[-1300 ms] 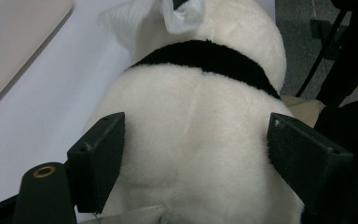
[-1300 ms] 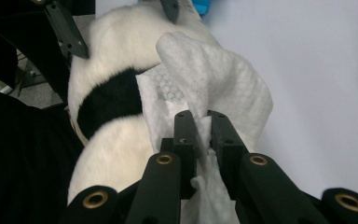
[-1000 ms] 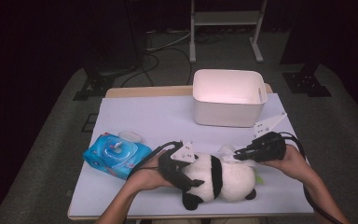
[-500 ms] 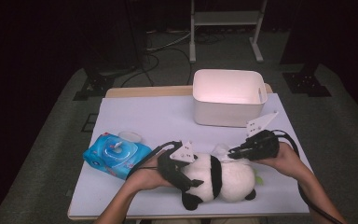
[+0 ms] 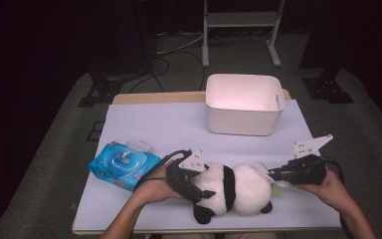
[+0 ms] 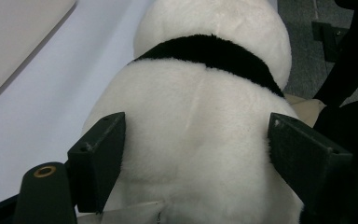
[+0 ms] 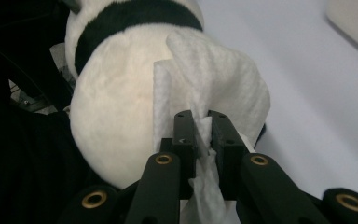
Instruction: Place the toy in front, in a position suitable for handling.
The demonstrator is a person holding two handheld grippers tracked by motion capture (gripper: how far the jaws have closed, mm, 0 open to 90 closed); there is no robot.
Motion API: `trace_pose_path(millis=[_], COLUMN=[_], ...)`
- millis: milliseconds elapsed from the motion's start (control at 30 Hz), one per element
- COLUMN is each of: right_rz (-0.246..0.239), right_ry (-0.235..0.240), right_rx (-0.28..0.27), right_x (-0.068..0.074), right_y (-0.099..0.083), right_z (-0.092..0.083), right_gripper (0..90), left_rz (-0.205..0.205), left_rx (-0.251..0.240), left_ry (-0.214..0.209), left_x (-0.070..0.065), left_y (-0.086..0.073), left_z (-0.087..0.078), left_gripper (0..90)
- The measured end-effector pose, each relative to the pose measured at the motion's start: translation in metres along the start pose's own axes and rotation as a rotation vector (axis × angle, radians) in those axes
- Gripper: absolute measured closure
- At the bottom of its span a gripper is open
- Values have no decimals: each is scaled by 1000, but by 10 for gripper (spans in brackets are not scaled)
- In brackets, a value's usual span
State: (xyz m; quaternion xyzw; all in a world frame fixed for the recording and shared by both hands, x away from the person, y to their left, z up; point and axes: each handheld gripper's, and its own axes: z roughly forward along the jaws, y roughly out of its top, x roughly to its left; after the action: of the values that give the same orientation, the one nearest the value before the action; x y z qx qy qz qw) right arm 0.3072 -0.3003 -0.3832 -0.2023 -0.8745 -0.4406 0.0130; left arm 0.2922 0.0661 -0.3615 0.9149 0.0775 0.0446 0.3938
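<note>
The panda plush lies along the table's near edge, long axis running left to right, with the left gripper clamped wide around one end of its body. The right gripper pinches a white wipe between nearly closed jaws, and the wipe lies against the plush's other end, straight ahead of those jaws.

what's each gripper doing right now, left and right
Left gripper: closed on the plush panda, pads pressing its sides.
Right gripper: shut on a white wipe held against the panda.
</note>
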Motion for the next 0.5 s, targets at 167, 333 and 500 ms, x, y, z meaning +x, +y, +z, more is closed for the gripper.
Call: trace_pose_path(millis=[167,333,500], right_rz=[14,-9,-50], right_ry=[10,1,17], right_rx=[-17,-9,-12], right_x=[7,13,21], right_y=[-13,-9,4], right_z=[-2,-2,-2], right_gripper=[813,814,813], left_rz=[-1,2,3], left_rx=[2,6,10], left_ry=[3,10,16], left_x=[1,1,1], left_y=[0,2,5], left_z=[0,2,3], left_gripper=[208,202,199])
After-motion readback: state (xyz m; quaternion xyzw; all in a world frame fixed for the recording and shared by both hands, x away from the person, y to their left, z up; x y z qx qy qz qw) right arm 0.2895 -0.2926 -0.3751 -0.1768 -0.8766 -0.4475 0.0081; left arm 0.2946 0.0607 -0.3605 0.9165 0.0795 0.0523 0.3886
